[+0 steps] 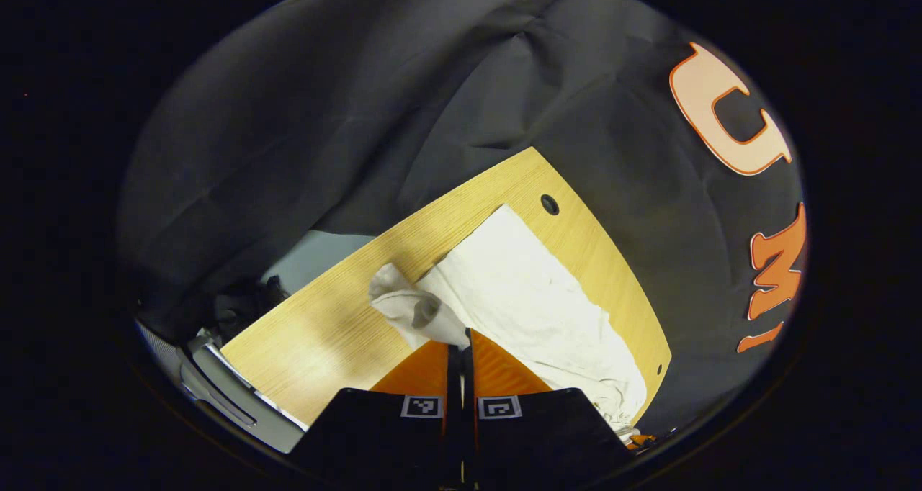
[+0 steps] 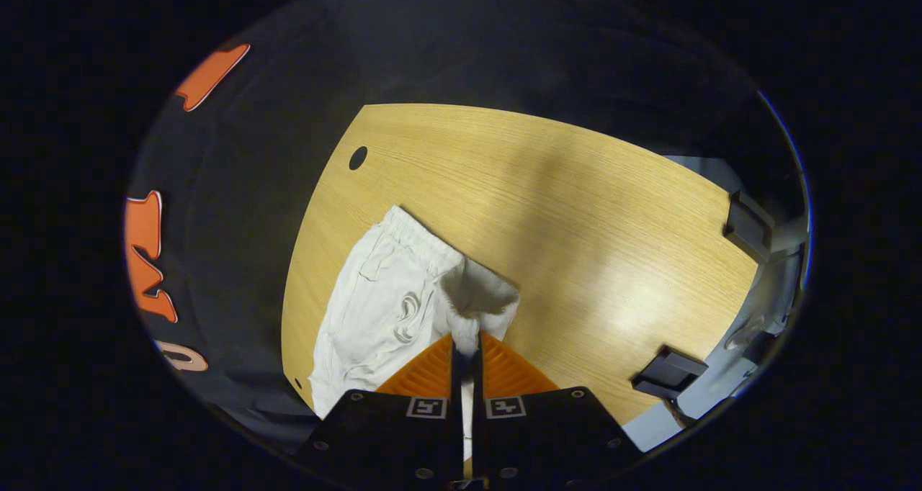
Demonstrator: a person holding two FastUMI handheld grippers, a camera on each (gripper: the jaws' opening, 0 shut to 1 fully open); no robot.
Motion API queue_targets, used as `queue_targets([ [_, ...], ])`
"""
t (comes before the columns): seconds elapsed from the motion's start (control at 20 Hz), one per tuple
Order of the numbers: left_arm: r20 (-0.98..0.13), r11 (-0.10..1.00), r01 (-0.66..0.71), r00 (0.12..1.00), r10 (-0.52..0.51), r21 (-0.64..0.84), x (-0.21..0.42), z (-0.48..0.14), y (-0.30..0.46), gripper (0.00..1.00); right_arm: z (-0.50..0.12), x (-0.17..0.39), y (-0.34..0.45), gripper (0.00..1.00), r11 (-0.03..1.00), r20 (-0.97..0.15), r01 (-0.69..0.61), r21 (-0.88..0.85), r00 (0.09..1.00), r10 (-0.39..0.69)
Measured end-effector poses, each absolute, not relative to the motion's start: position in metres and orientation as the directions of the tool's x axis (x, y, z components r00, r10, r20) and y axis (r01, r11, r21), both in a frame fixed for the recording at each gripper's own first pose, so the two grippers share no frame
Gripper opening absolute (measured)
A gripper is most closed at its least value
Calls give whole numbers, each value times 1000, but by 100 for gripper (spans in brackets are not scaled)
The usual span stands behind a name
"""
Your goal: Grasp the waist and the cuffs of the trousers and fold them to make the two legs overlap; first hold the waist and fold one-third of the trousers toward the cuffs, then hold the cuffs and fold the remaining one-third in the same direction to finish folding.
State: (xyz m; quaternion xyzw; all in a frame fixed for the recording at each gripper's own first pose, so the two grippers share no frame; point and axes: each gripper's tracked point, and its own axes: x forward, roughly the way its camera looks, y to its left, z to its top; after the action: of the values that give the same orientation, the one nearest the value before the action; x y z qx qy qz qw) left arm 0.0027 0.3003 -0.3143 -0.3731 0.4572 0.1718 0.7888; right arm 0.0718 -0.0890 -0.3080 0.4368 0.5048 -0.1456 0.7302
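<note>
Left gripper view: my left gripper (image 1: 461,336) has its fingers pinched tight on a cuff of the trousers (image 1: 526,296), lifted off the table (image 1: 324,325). My right gripper (image 2: 467,343) is clamped on the waist (image 2: 461,275) the same way. I reckon it's the leg-overlap fold; next I carry both edges across together, level.
</note>
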Motion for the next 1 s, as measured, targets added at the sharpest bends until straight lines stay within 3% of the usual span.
queue_targets([
  [0.65,-838,780,-441,513,-187,-444,110,-336,319,4,-286,137,-75,5,441,-834,708,551,488,257],
  [1.0,-812,725,-466,541,-219,-507,164,-356,331,4,-282,193,-61,5,357,-806,722,592,518,288],
])
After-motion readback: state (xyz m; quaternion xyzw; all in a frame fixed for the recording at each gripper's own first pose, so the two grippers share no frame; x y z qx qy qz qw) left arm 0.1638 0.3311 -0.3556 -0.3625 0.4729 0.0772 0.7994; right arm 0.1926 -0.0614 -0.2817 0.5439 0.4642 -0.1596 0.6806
